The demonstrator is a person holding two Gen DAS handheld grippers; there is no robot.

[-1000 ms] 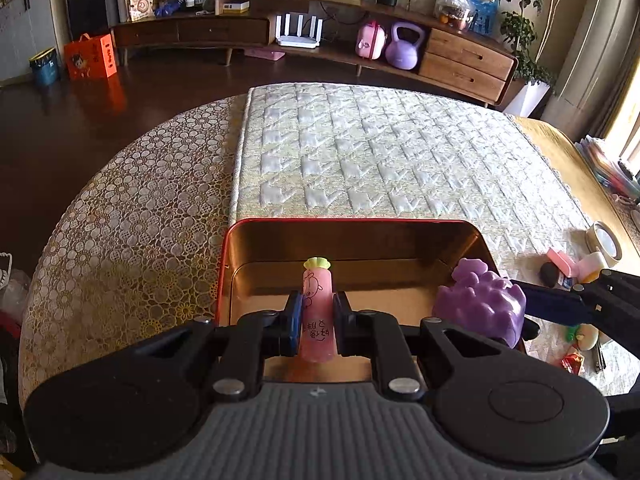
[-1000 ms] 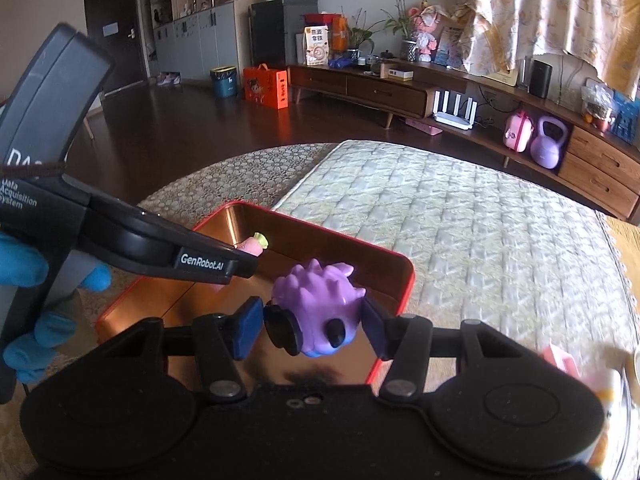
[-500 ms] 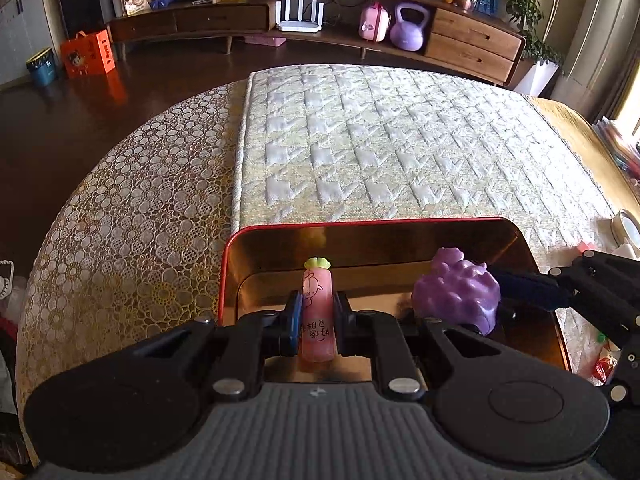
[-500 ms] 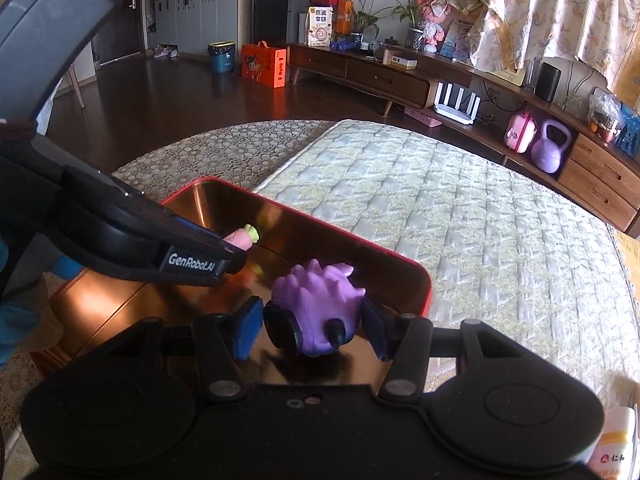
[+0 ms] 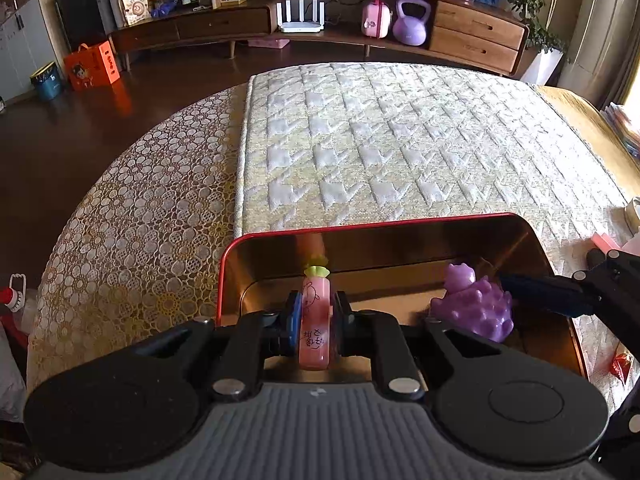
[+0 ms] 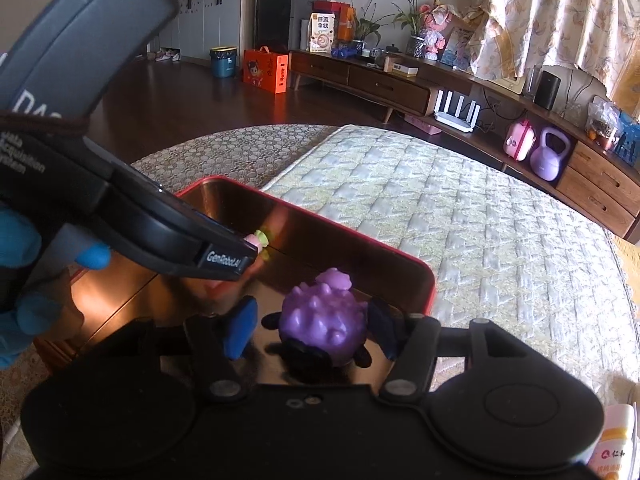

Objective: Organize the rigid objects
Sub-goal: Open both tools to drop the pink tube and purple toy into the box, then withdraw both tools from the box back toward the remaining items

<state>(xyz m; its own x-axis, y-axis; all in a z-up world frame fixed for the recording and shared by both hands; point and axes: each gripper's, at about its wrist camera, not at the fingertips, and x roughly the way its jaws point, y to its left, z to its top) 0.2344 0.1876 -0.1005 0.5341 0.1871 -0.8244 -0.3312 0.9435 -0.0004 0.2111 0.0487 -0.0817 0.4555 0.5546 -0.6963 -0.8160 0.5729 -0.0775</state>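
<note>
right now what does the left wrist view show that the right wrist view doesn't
Only the left wrist view shows the left gripper shut on the pink tube along its whole length, with both pads on its sides.

Only the right wrist view shows the blue-gloved hand and the right gripper, whose jaws have just been opening: clear gaps on both sides of the purple spiky toy.

Both show the red-rimmed tin, the toy sitting in it, and the quilted mat.
</note>
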